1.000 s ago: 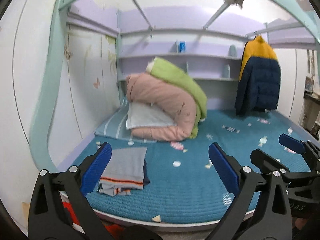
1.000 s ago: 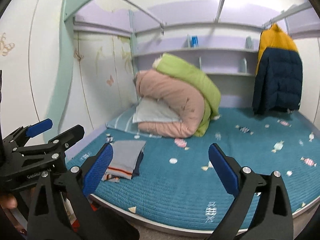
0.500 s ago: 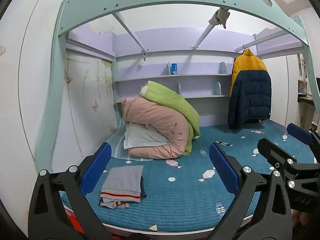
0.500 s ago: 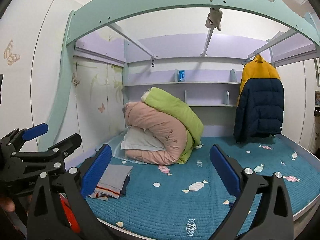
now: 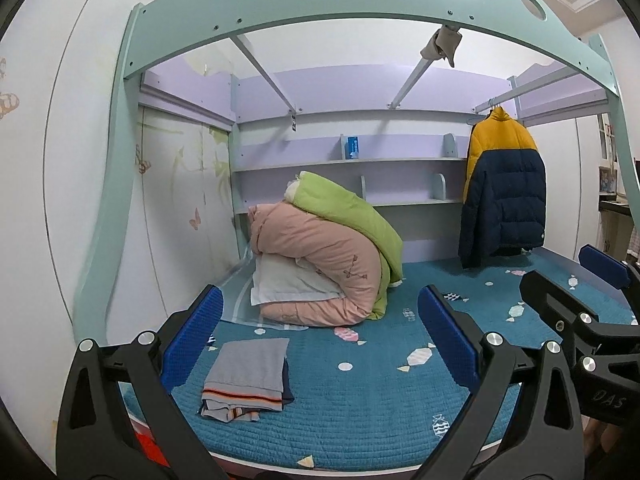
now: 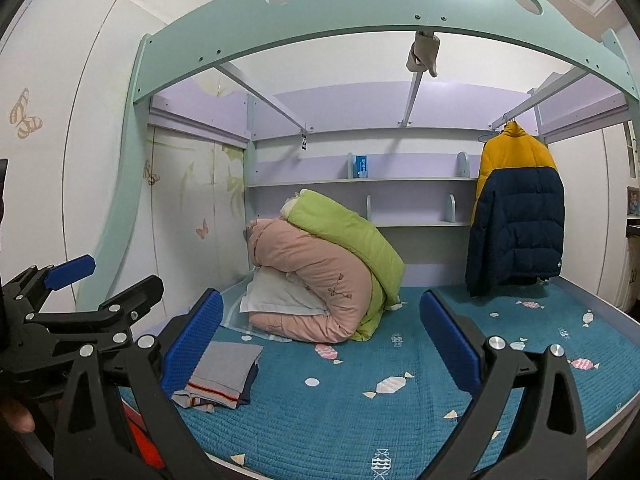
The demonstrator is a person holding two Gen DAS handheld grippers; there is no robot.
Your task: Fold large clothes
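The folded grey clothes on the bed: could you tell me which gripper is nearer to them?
Left gripper: the folded grey clothes lie just ahead of it. The right gripper sits further right.

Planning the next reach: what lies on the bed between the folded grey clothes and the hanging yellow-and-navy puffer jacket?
Only candy-patterned teal bedspread separates folded grey clothes from puffer jacket; both views show it.

Folded grey garment w/ orange-and-dark stripe at hem, lying flat on the teal bedspread nr front-left corner (dark navy layer peeking out underneath), edges slightly uneven.
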